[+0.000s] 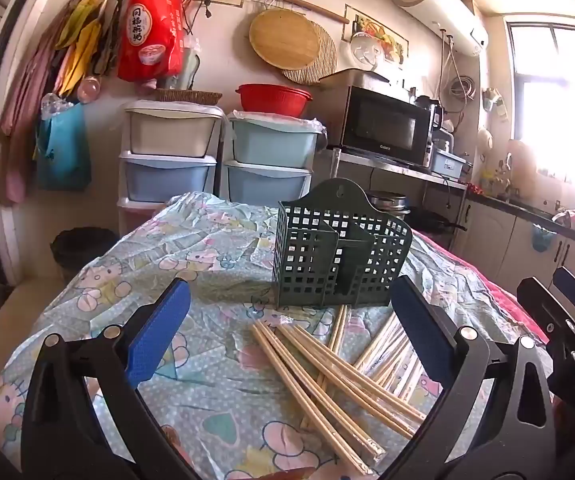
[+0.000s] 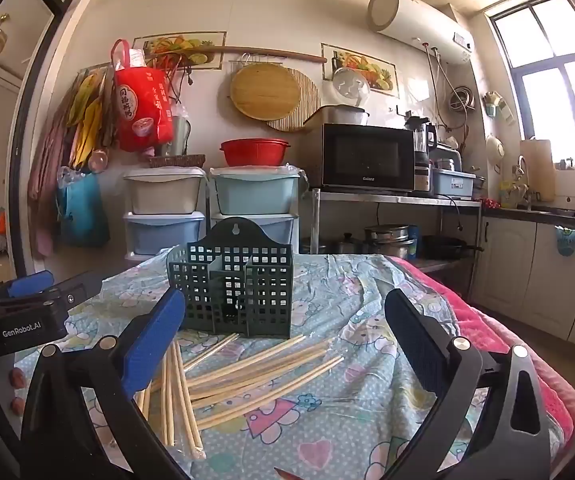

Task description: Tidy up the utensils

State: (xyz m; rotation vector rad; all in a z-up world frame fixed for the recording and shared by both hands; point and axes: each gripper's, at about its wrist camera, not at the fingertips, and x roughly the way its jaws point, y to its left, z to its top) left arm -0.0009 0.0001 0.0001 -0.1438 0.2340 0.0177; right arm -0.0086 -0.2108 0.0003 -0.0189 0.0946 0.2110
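Two tongs, left (image 1: 287,332) and right (image 2: 283,336), both spread apart, chopsticks (image 1: 339,376) scattered before green holder (image 1: 339,256)

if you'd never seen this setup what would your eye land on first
Probably the dark green perforated utensil holder, upright mid-table on the cartoon-print tablecloth, its compartments looking empty. Next, the loose heap of chopsticks strewn criss-cross on the cloth just in front of it. Framing it all, the left gripper and right gripper are both open and hold nothing, and the bright red bag on the back wall pulls the eye too.
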